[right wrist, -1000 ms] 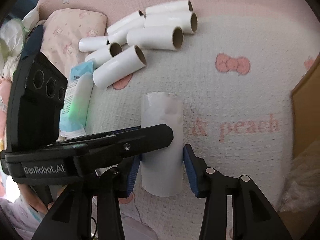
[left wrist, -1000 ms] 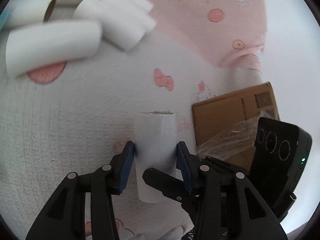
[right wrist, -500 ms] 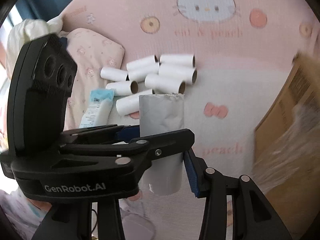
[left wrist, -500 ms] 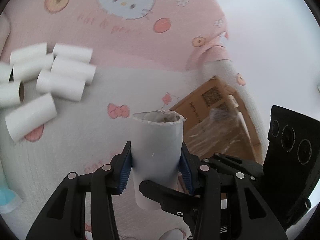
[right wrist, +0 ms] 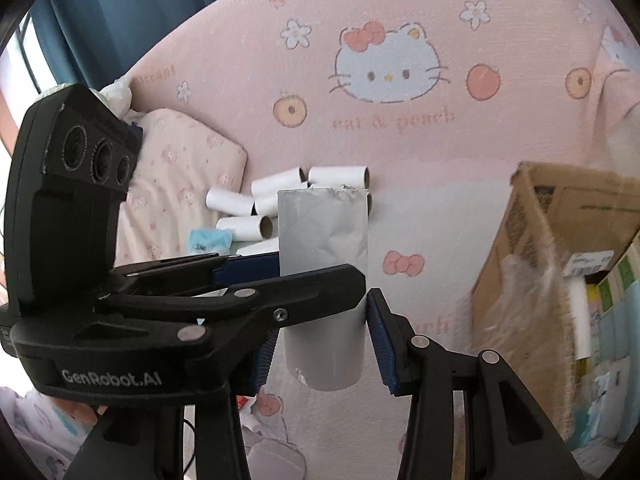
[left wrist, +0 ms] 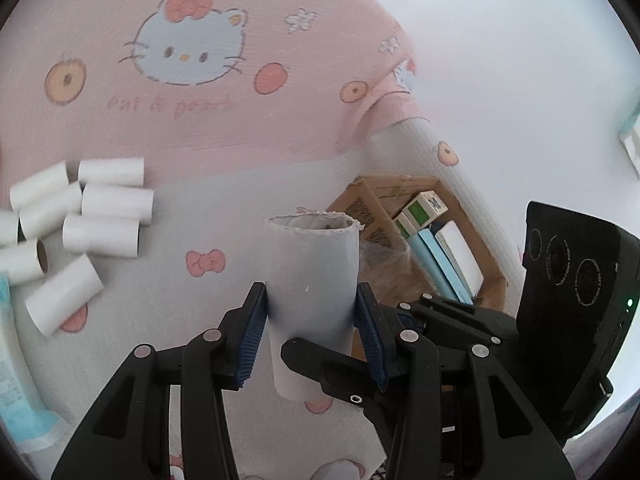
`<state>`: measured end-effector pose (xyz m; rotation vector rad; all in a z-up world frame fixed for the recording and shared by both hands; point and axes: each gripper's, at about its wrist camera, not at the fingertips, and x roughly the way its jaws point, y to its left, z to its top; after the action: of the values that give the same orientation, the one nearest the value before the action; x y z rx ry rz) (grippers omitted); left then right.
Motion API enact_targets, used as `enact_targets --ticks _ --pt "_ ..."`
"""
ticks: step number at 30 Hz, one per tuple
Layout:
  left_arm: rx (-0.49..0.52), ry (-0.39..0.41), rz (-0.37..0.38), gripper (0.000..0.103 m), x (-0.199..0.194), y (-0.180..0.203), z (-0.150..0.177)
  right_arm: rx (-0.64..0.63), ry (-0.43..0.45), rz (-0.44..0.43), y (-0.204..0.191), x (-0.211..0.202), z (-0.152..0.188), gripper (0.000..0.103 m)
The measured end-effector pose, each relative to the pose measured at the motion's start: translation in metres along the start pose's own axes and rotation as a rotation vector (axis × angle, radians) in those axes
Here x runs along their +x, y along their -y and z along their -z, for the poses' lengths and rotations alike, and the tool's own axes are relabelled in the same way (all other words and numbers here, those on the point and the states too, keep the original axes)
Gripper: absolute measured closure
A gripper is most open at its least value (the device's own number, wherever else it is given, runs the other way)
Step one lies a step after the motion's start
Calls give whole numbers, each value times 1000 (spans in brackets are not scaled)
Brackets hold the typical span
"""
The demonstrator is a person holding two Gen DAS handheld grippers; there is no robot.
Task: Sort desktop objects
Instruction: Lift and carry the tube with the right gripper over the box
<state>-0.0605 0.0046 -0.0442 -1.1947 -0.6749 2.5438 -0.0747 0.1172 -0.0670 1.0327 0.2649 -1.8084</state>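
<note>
- Pink and white bedding printed with cartoon cats, bows and peaches covers the bed in both wrist views; a blue curtain hangs behind it at upper left of the right view.
- Left tongs pinch a white cardboard tube, both blue pads pressed to its sides, the tube upright with its torn open rim on top, clear of the bedding.
- Right tongs straddle the same tube lower down; the right pad lies against its side, while the left pad is hidden behind the left tongs' black finger, so whether they squeeze it I cannot tell.
- Loose cardboard tubes lie in a heap on the bedding, well apart from the held one, at left in the left view.
- Light blue packet lies just beside that heap.
- Open cardboard box sits to the right, with small boxes and books inside and crinkled clear plastic at its near side.
</note>
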Motion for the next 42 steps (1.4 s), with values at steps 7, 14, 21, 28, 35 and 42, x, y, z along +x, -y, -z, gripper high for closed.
enact_targets --ticks 7,14,21,28,35,42 --pt "87 9 25 55 2 29 -24 -5 52 55 8 -23 -15 63" --pt "190 26 61 55 9 70 -56 -33 119 138 22 -59 -36 63" --pt "241 16 70 55 28 95 -63 -26 142 194 42 -81 -44 63" --pt "240 -20 84 55 49 107 -57 0 102 200 60 -78 -31 62" --pt "309 -105 91 55 80 140 -71 49 113 234 90 -98 -32 62" --pt "287 -265 68 55 133 158 -59 172 38 196 137 -97 -11 62"
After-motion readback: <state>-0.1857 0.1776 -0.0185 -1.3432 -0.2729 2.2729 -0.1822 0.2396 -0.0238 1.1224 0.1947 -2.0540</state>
